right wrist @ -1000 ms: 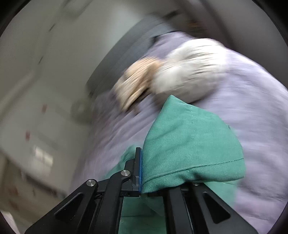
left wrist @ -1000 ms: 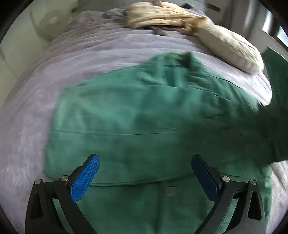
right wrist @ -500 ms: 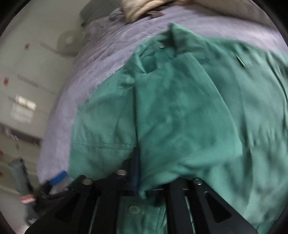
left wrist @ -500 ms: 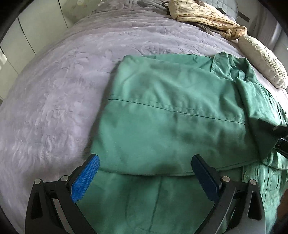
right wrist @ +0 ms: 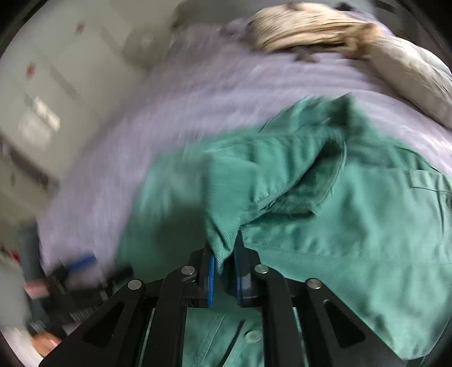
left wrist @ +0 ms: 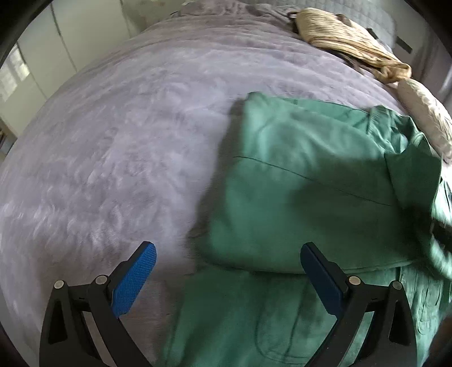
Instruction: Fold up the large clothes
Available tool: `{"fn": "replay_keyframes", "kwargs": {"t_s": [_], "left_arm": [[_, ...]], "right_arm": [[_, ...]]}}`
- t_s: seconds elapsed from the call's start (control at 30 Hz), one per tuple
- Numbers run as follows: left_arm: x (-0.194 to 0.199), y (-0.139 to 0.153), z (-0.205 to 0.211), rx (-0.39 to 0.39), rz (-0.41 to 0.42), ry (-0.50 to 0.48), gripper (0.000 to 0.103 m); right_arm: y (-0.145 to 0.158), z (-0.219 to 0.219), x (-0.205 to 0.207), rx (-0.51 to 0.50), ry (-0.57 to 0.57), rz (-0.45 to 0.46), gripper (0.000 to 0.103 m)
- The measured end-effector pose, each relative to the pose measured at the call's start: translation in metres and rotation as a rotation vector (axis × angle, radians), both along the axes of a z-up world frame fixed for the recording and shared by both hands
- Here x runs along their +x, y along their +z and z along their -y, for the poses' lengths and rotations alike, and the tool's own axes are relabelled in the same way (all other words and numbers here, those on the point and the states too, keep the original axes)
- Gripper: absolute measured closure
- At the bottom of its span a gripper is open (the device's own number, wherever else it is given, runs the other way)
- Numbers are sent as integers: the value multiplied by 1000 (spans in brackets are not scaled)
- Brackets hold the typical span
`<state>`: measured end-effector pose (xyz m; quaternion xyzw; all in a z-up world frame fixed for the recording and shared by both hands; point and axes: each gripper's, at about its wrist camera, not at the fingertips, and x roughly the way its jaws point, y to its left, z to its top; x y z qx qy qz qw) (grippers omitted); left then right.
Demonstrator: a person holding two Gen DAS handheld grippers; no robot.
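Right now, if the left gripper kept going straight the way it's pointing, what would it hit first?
Probably the green garment: the open left gripper points down at its folded lower-left edge, close to the bare grey bedspread. Depth is unclear.

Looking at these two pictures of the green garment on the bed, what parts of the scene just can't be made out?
- Green garment, left wrist view: its right side runs off the picture's edge.
- Its lower part, right wrist view: hidden behind the right gripper, whose jaws are closing with a fold between them.
- Left gripper, right wrist view: only a blur at lower left.
- Beige cloth, right wrist view: blurred.
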<state>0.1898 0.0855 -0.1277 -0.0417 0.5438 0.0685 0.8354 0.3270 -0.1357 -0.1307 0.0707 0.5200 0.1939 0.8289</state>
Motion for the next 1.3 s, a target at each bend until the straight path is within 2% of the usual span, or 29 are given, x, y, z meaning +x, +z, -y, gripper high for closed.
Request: {"fn": "replay_keyframes", "kwargs": {"t_s": [0.03, 0.07, 0.1, 0.17, 0.3, 0.4, 0.57, 0.63, 0.73, 0.8, 0.9, 1.07, 1.2, 1.3], "left_arm": [[-1, 0, -3, 0, 1, 6, 1], [-1, 1, -3, -1, 3, 9, 1], [-1, 2, -2, -3, 5, 7, 1], [1, 4, 4, -10, 13, -7, 1], [4, 11, 32, -42, 40, -82, 1], [11, 9, 60, -52, 38, -142, 1], [20, 11, 105, -50, 39, -225, 1], [24, 15, 125, -38, 41, -273, 1], [34, 25, 153, -36, 43, -349, 1], [44, 38, 178, -44, 64, -407, 1], [64, 56, 223, -68, 103, -504, 1], [97, 62, 325, -86, 105, -688, 1], [113, 49, 399, -113, 51, -788, 1], [119, 31, 447, -80, 10, -842, 1]], "right_arm": [[-5, -3, -3, -7, 14, -20, 85], [-11, -3, -8, 0, 20, -42, 74], [-14, 2, -14, 37, 25, -65, 58], [-15, 18, -28, 93, 16, -86, 44], [-13, 67, -59, 146, -84, -117, 43], [-22, 141, -88, 248, -289, -190, 43], [-40, 239, -122, 429, -609, -222, 42], [-45, 269, -129, 537, -706, -195, 41], [-44, 297, -131, 666, -790, -119, 41], [-42, 311, -135, 725, -847, -67, 41], [-54, 332, -149, 833, -949, -59, 41], [-86, 344, -175, 966, -1029, -104, 42], [-96, 346, -185, 987, -1006, -91, 46], [-98, 347, -189, 982, -979, -89, 46]]}}
